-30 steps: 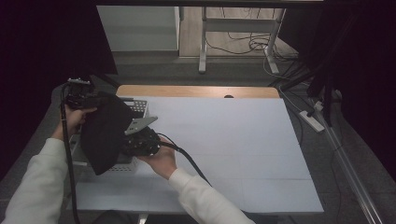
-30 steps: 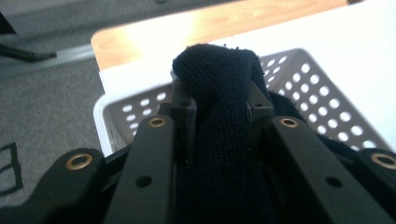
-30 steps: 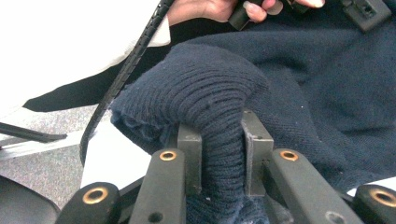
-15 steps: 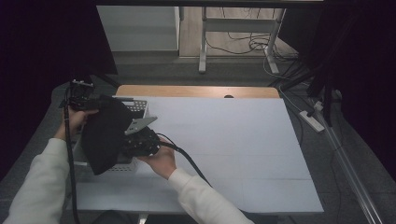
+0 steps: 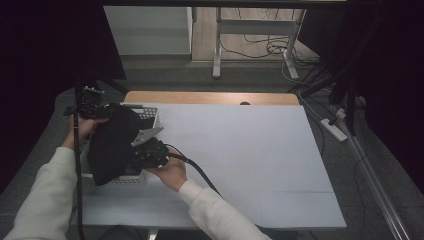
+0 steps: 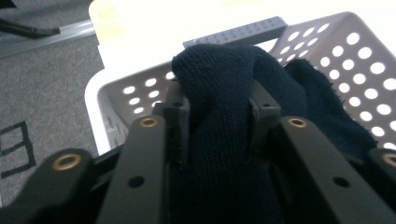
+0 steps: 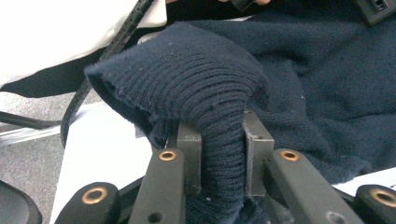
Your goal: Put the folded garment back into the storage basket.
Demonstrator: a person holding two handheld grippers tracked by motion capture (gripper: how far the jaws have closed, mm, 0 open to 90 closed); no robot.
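While the high view shows the dark sweater (image 5: 111, 147) as one shapeless mass draped over the white basket (image 5: 149, 116) at the desk's (image 5: 240, 150) left edge, the two gripper views show how it is held. In the left gripper view the left tongs (image 6: 218, 112) are closed narrowly on a bunched fold of the sweater (image 6: 219, 93), which bulges up between the jaws, and beyond it stands the basket's perforated wall (image 6: 140, 88) with a flat grey strip (image 6: 236, 35) past its rim. That view also shows grey carpet (image 6: 42, 93) just beside the basket's outer corner. In the right gripper view the right tongs (image 7: 220, 140) pinch a ribbed hem of the sweater (image 7: 196, 74), the knit rising in a hump over the jaws, with a cable (image 7: 109, 51) slanting behind it.

From above, the left tongs (image 5: 92, 107) sit at the basket's far left corner, and the right tongs (image 5: 145, 152) at its near right side, the sweater stretched between them. The basket's near rim is hidden under the cloth. To the right of the basket the white-covered desk lies bare all the way to its far right edge; to the left of the basket the desk ends almost at once, with floor below. A wooden strip (image 5: 210, 97) runs along the desk's far edge behind the basket.
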